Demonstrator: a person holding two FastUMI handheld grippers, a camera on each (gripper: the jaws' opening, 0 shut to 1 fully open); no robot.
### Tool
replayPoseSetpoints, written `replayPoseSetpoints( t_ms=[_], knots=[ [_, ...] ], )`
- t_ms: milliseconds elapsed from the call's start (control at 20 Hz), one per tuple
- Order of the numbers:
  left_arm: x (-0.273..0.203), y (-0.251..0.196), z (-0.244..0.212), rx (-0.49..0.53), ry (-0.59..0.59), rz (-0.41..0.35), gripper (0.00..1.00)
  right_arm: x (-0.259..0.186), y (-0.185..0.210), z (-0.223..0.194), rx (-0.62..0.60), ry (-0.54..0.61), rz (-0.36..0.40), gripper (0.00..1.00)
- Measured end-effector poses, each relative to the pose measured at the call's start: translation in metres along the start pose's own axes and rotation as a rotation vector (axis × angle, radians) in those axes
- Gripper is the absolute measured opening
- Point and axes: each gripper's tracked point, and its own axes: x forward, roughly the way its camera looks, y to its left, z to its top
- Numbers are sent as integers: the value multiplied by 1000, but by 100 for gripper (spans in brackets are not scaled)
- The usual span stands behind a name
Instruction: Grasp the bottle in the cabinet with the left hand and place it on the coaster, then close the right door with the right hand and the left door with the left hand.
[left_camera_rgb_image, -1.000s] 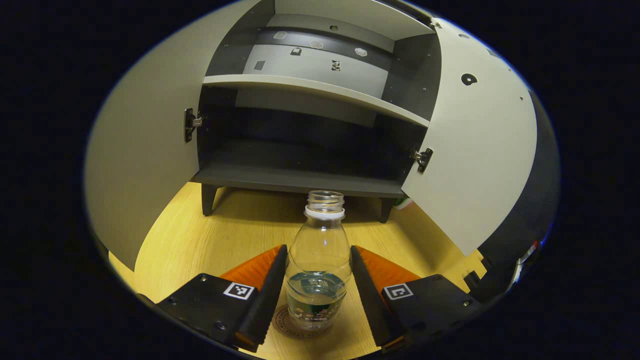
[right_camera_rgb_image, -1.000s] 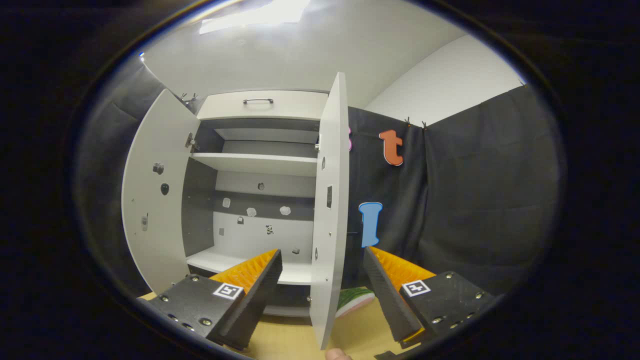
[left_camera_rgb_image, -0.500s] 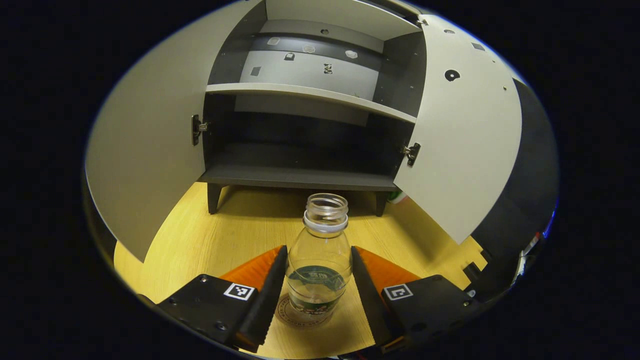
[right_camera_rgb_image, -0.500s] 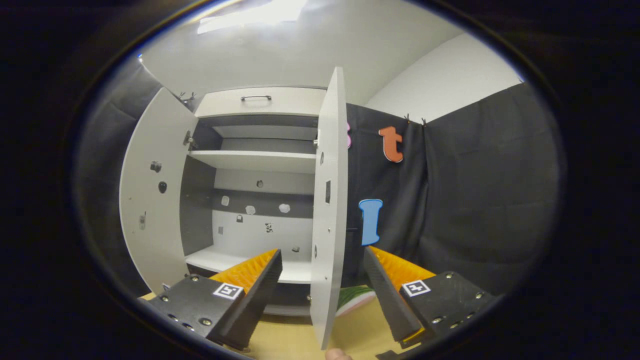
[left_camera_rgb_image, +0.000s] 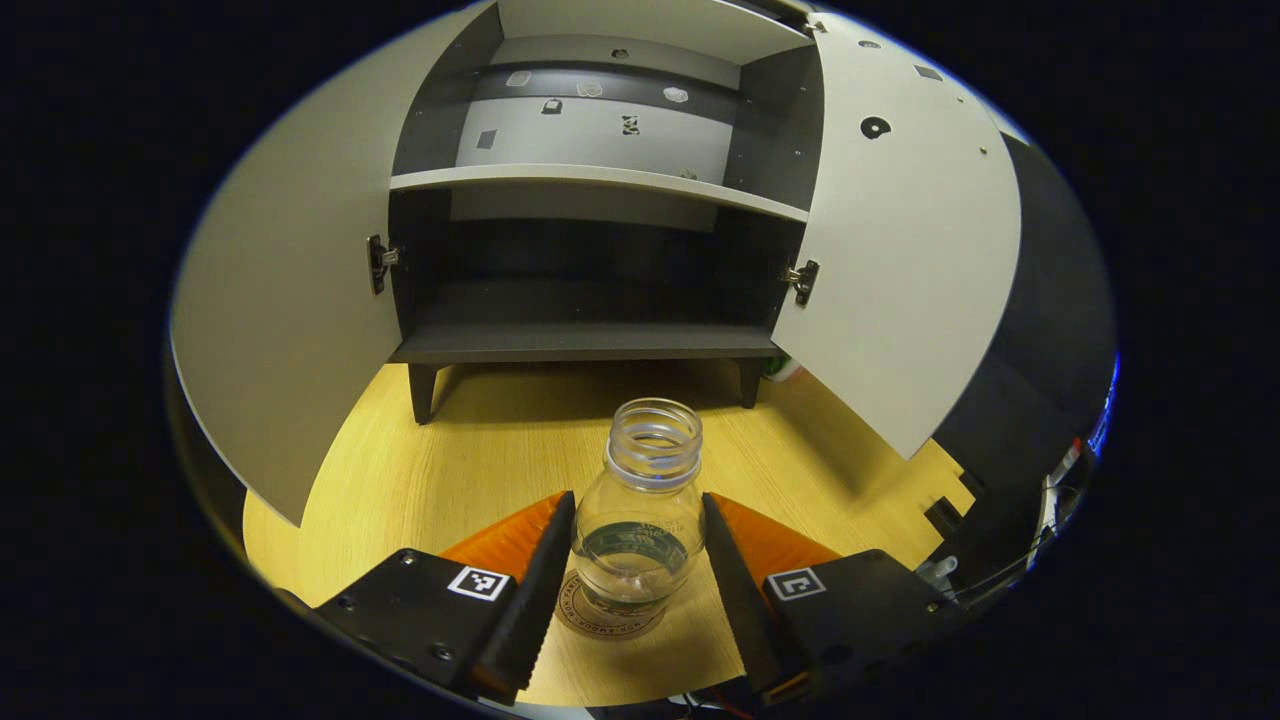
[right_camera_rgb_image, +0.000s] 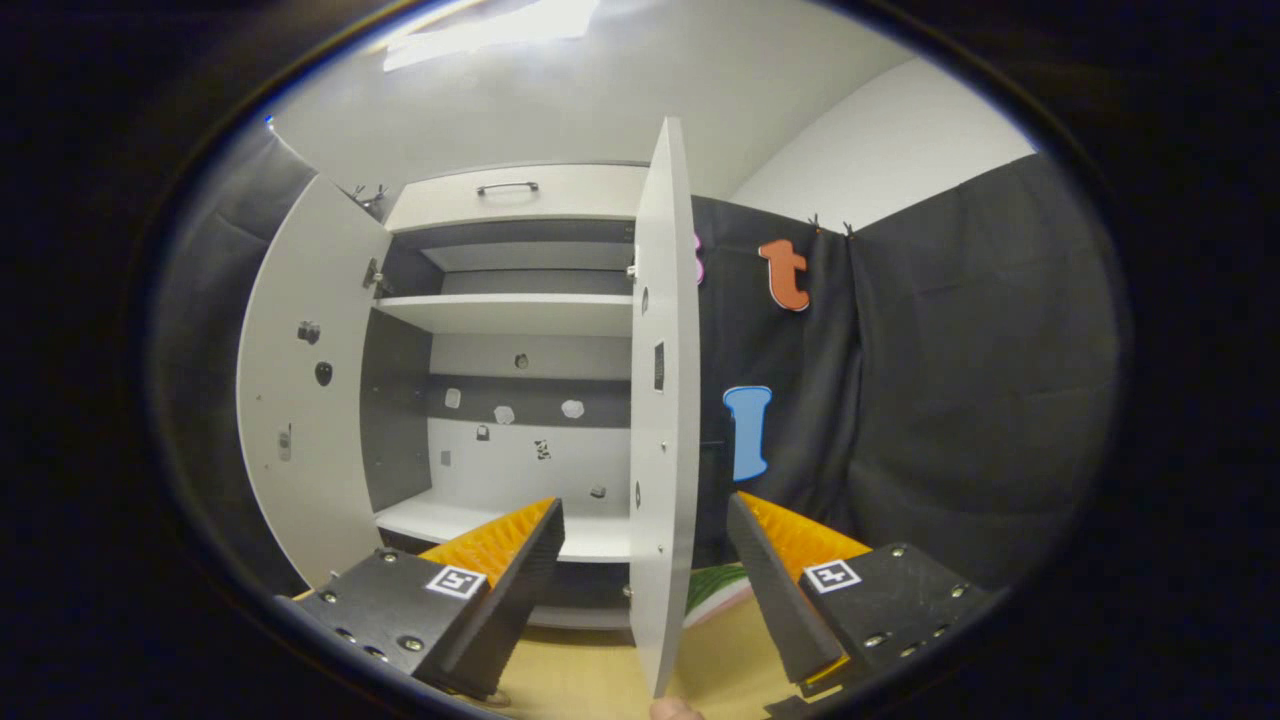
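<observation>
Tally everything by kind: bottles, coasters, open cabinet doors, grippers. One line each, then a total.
Bottles: 1, the bottle standing on the coaster
Coasters: 1, the coaster
Open cabinet doors: 2, the left door and right door
Grippers: 2, the left gripper and right gripper
Total: 6

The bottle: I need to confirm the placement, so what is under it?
Under the bottle lies the round coaster on the wooden table. Its printed rim shows; its middle is covered by the bottle's base.
</observation>
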Motion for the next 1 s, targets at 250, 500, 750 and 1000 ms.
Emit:
replayPoseSetpoints(
  t_ms=[250,500,750,1000],
  knots=[
    [-4,-1,-1,11,11,-4,82,3,-1,-2,9,-2,1,100],
    [-8,-2,5,-18,-1,-2,82,6,-3,-4,17,2,-1,100],
    [-9,0,1,-16,33,12,88,8,-4,-8,22,9,-1,100],
    [-8,0,1,-7,42,20,86,9,-9,-13,28,18,-9,100]
  ],
)
